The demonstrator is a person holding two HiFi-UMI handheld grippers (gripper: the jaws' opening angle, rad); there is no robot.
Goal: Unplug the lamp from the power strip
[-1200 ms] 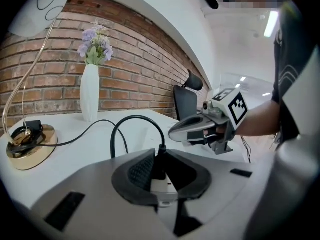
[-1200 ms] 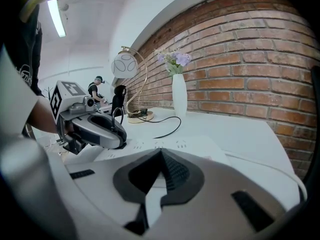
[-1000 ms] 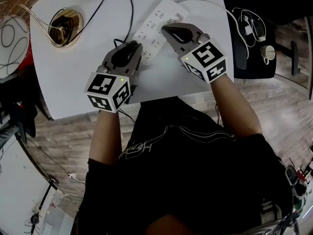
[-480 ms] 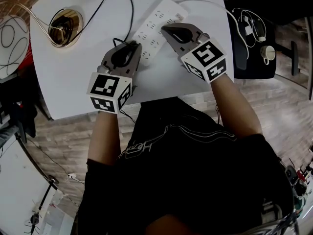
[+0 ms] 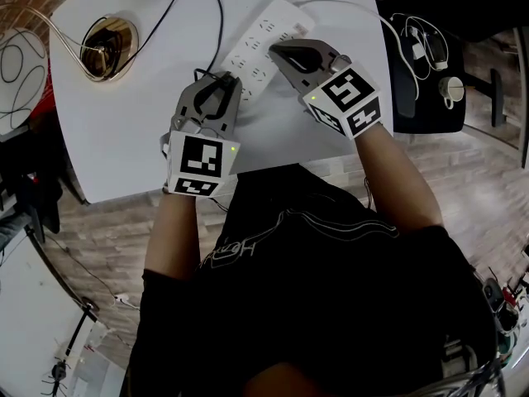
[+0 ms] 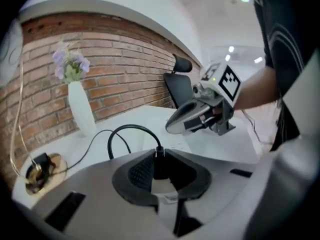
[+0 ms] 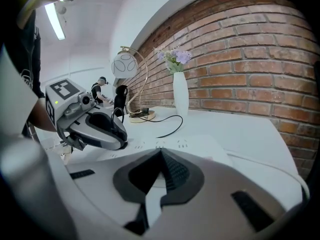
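Note:
A white power strip [image 5: 266,41] lies slantwise on the white table [image 5: 124,139]. The lamp's black cord [image 5: 216,7] loops from its gold base [image 5: 107,44] to a black plug [image 6: 160,166]. My left gripper [image 5: 223,79] is shut on that plug at the strip's near end, and its pads [image 6: 137,171] press on the plug's sides. Whether the plug is still in its socket is hidden. My right gripper [image 5: 277,48] is shut with nothing in it, its tips resting on the strip's top [image 7: 200,144].
A white vase with flowers [image 7: 180,99] and the lamp's gold arc with a globe [image 7: 125,66] stand by the brick wall. A black stand with cables and a cup [image 5: 453,89] is to the right. Coiled wires [image 5: 21,56] lie to the left. The table's near edge [image 5: 273,165] is close behind both grippers.
My left gripper has rolled so that its marker cube faces up and has drawn back a little toward the person. The right gripper stays on the strip.

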